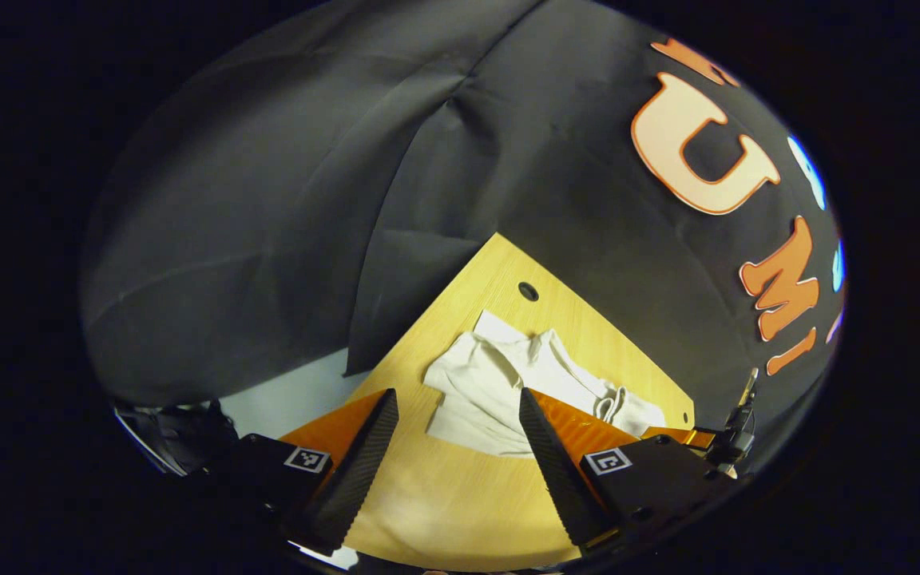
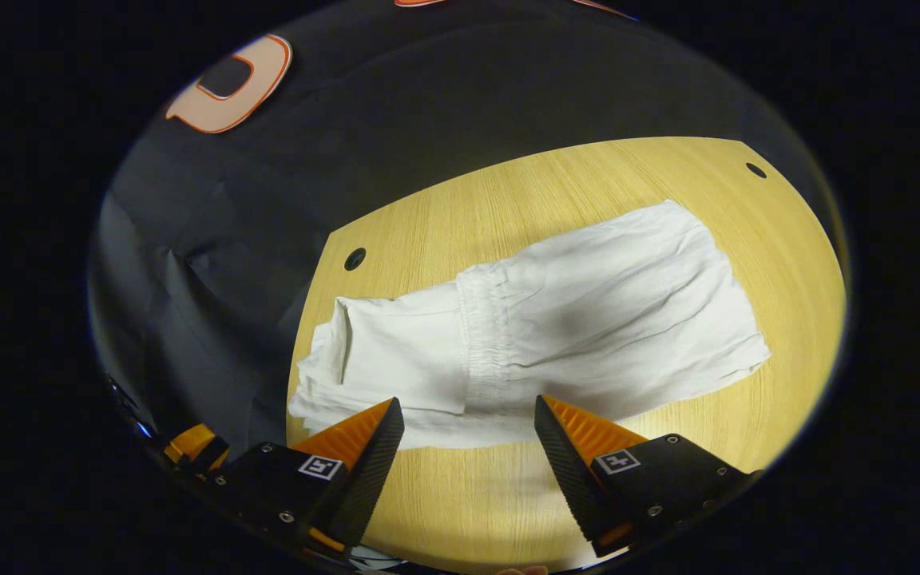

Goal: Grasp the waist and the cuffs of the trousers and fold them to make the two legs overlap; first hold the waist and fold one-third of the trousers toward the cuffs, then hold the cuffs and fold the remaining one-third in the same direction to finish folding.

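White trousers [image 2: 588, 311] lie flat on the wooden table [image 2: 508, 495], folded over so the gathered waistband [image 2: 480, 319] runs across the middle of the cloth. The folded edge [image 2: 332, 351] is at the left, the wide loose end [image 2: 735, 335] at the right. My right gripper [image 2: 468, 402] stands open over the near edge of the trousers, in line with the waistband, with nothing between its fingers. In the left gripper view the trousers [image 1: 492, 383] lie crumpled ahead, and my left gripper [image 1: 457, 395] is open above the table before them. The right gripper [image 1: 735, 427] shows at the far right.
The table [image 1: 444, 495] has small round holes [image 2: 354, 258] [image 2: 755, 169] [image 1: 529, 291] near its far corners. Black cloth walls close in behind the table. A strip of pale floor [image 1: 300, 391] shows past the table's left edge.
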A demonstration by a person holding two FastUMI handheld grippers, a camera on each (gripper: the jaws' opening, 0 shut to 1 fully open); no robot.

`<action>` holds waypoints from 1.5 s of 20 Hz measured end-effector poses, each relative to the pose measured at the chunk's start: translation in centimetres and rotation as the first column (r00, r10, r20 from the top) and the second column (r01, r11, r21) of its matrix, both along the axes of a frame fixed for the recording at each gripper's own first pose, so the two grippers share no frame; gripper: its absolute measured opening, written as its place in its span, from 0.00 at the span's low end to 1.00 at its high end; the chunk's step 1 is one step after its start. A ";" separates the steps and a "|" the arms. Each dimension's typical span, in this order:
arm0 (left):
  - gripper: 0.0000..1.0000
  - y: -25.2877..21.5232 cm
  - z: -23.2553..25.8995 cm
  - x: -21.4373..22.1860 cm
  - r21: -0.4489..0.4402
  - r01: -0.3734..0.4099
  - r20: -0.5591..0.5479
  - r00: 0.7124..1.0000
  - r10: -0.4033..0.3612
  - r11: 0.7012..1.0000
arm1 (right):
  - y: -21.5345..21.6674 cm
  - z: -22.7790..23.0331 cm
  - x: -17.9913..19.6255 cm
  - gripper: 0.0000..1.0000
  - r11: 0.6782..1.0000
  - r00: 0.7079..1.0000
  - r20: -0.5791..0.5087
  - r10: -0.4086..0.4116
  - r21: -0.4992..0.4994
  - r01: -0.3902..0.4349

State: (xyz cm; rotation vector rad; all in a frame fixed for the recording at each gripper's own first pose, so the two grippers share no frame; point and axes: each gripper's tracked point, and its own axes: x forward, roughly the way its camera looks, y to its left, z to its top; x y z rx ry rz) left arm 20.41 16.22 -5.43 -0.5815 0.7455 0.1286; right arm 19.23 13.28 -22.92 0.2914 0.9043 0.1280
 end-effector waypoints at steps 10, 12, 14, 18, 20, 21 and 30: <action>1.00 -4.4 -7.4 0.3 -0.366 -0.110 -0.163 0.985 0.053 0.924 | -5.1 0.2 -2.0 0.98 0.997 0.997 -0.025 -0.071 0.040 0.072; 1.00 -4.7 -8.2 0.2 -0.416 -0.158 -0.199 0.977 0.080 0.896 | -6.2 0.0 -2.3 0.99 0.995 0.995 -0.035 -0.090 0.044 0.091; 1.00 -5.2 -9.5 0.6 -0.452 -0.197 -0.223 0.969 0.104 0.870 | -6.9 -0.1 -2.7 0.99 0.992 0.993 -0.056 -0.103 0.062 0.106; 1.00 -5.2 -10.8 1.5 -0.492 -0.256 -0.250 0.957 0.147 0.832 | -8.6 -0.7 -3.2 0.99 0.991 0.990 -0.079 -0.119 0.054 0.123; 1.00 -5.3 -11.4 2.0 -0.493 -0.270 -0.259 0.953 0.156 0.827 | -9.0 -0.9 -3.1 0.99 0.988 0.986 -0.090 -0.137 0.062 0.143; 1.00 -5.3 -11.6 2.2 -0.492 -0.275 -0.261 0.952 0.161 0.826 | -9.2 -0.9 -3.1 0.99 0.986 0.985 -0.093 -0.142 0.071 0.148; 1.00 -5.5 -12.2 7.0 -0.496 -0.306 -0.253 0.946 0.202 0.813 | -11.0 -1.6 -2.3 0.99 0.978 0.979 -0.118 -0.168 0.103 0.181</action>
